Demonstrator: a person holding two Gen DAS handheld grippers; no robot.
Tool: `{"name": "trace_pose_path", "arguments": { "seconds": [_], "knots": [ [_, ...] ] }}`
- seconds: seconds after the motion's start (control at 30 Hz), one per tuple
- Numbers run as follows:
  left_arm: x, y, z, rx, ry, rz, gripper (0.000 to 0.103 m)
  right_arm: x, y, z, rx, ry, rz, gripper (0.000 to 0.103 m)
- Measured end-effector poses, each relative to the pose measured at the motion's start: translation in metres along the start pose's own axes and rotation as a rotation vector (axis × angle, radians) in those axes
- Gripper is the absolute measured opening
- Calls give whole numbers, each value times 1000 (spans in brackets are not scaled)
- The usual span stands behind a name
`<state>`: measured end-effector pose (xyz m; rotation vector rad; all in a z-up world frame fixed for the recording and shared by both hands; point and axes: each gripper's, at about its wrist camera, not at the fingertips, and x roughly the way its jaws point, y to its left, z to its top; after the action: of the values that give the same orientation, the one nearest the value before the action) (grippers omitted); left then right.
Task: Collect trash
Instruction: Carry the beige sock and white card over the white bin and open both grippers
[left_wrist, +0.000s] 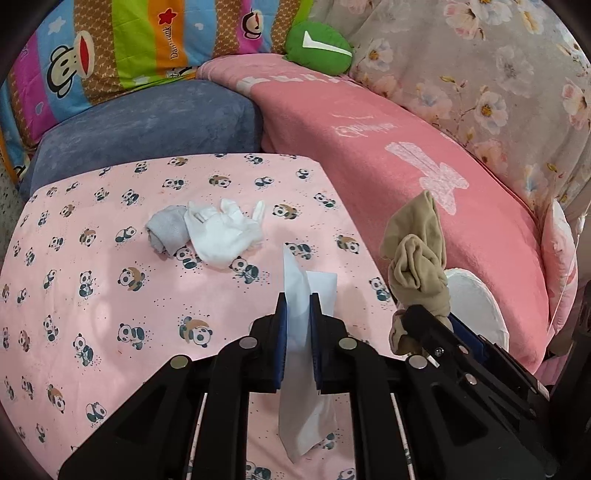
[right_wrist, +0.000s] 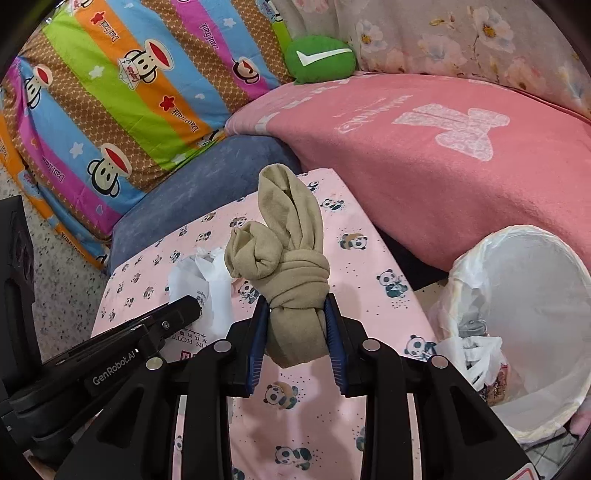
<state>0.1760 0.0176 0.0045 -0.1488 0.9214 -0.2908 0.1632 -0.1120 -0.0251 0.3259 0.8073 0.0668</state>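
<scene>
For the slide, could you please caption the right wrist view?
Right gripper clamps a knotted beige stocking above the panda-print sheet, beside the lined trash bin.

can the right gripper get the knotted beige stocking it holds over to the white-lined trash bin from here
Probably yes. The right gripper is shut on the knotted beige stocking, and the white-lined trash bin stands open just to its right, beside the panda-print pink sheet, with nothing visible between them.

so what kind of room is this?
Probably a bedroom or living area at home: a pink panda-print sheet on a padded surface, a striped cartoon-monkey quilt and pink blanket piled behind, and a white bag-lined wastebasket alongside.
</scene>
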Motion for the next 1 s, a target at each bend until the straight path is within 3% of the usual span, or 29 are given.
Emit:
{"name": "trace_pose_path", "arguments": {
  "seconds": [0.47,1.0],
  "knots": [
    [-20,-94,-18,152,-25,-63,11,-87,-78,-7,96,-103,-56,30],
    [2,-174,-34,268,23,-111,11,-122,-174,-24,223,-130,-114,30]
  ]
}}
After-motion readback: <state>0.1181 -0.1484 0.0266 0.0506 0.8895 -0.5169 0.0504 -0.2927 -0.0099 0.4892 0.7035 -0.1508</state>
